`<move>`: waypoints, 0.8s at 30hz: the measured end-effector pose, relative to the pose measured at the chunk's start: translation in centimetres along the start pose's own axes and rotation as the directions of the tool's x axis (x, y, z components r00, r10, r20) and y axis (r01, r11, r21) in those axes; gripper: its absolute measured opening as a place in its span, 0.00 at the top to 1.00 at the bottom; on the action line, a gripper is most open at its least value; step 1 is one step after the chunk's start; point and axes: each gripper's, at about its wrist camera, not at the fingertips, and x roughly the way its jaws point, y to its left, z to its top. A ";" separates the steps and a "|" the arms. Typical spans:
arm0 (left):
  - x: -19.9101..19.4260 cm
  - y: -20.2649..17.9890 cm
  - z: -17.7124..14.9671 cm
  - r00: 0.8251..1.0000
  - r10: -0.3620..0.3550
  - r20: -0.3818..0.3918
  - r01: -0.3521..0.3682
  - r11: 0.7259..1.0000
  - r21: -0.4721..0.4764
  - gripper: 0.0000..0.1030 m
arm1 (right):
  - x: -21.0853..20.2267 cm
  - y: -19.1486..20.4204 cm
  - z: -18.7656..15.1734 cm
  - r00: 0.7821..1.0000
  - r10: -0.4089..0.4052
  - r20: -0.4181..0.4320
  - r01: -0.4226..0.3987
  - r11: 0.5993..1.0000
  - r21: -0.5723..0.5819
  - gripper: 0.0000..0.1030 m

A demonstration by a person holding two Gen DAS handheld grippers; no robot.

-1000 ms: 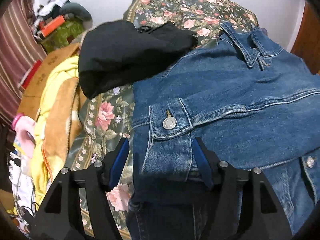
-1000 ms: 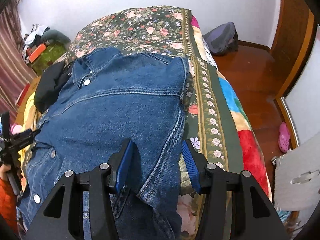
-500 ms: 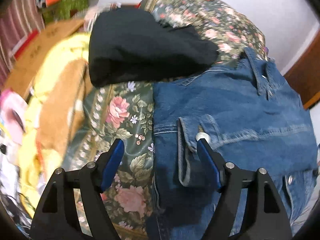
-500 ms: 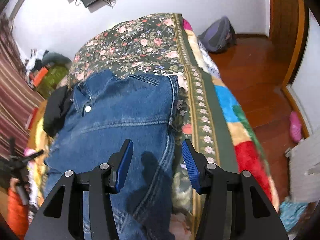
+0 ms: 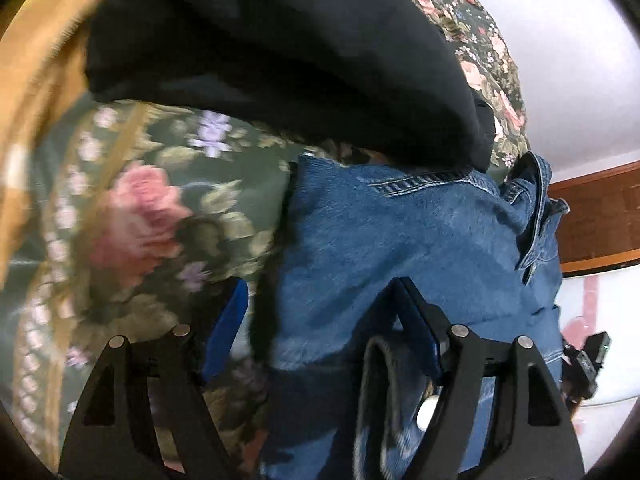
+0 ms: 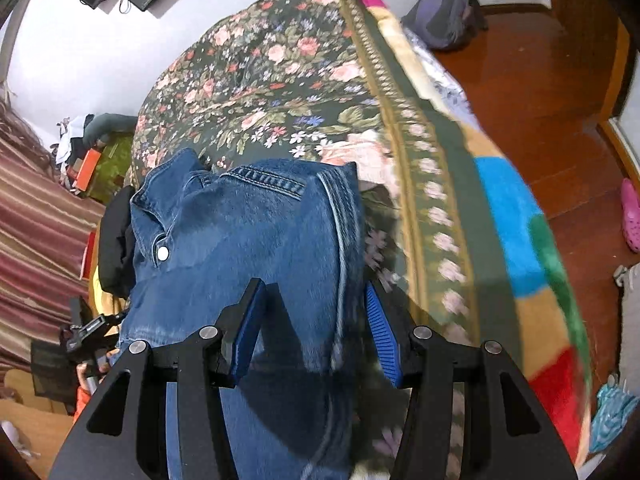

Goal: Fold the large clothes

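A blue denim jacket (image 6: 240, 240) lies spread on a bed (image 6: 280, 80) covered with a dark floral blanket, its collar (image 6: 160, 188) turned toward the far end and one silver snap button (image 6: 163, 254) showing just below it. Pale stitched seams run down the jacket's right edge, which sits on the flowered cover near the blanket's patterned border. In the left wrist view the denim (image 5: 400, 240) fills the lower right, its far edge tucked against a black garment (image 5: 280, 48) heaped beyond it, and its left edge raised slightly off the blanket, casting a dark shadow.
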 end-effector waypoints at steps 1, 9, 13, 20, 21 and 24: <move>0.4 -0.3 0.1 1.000 -0.003 0.004 0.003 1.000 0.013 0.27 | 0.6 -0.1 0.3 1.000 0.005 -0.009 -0.005 1.000 0.008 0.54; 0.7 -2.4 0.9 0.999 0.002 0.041 -0.007 0.995 0.101 0.53 | 1.3 -0.2 0.9 1.000 0.026 -0.001 -0.025 0.999 0.035 0.66; -0.6 -6.8 -0.9 0.978 0.172 0.116 -0.198 0.941 0.273 0.92 | -0.7 0.3 0.4 0.998 0.049 0.046 -0.051 0.998 0.044 0.90; -5.3 -15.3 -4.0 0.886 0.328 0.329 -0.450 0.782 0.432 0.94 | -5.5 5.4 1.1 0.984 0.055 0.167 -0.037 0.994 -0.104 0.92; -6.4 -16.2 -3.9 0.887 0.310 0.343 -0.442 0.786 0.432 0.94 | -6.4 6.9 1.3 0.982 0.038 0.186 -0.009 0.988 -0.157 0.92; -9.5 -18.5 -3.2 0.898 0.239 0.369 -0.392 0.814 0.427 0.94 | -7.9 11.0 2.1 0.976 0.009 0.218 0.055 0.957 -0.286 0.93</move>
